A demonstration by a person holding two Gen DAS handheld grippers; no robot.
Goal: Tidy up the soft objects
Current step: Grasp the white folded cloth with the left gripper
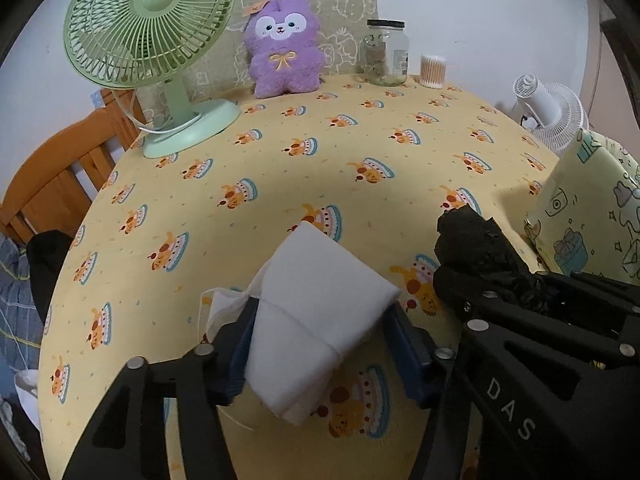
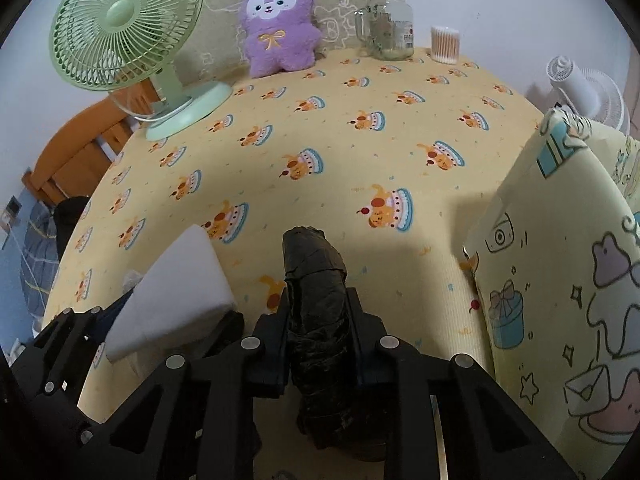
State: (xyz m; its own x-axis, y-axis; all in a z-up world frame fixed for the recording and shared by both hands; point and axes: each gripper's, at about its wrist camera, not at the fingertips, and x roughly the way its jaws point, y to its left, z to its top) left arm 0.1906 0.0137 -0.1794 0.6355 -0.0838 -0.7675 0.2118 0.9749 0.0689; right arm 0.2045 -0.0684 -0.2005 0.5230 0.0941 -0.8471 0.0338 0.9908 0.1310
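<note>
My left gripper (image 1: 320,316) is shut on a white foam block (image 1: 320,312) and holds it above the yellow cake-print tablecloth (image 1: 340,152). A bit of white tissue (image 1: 222,304) shows by its left finger. My right gripper (image 2: 318,312) is shut on a black plastic roll (image 2: 316,312), held just right of the foam block (image 2: 176,296). The roll also shows in the left wrist view (image 1: 476,244). A purple plush toy (image 1: 282,46) sits upright at the table's far edge, also in the right wrist view (image 2: 276,24).
A green desk fan (image 1: 148,32) stands at the far left. A glass jar (image 1: 386,52) and a cotton-swab tub (image 1: 432,71) stand at the far right. A cartoon-print bag (image 2: 560,280) stands at the right, a white fan (image 2: 580,84) behind it. A wooden chair (image 1: 60,176) is left.
</note>
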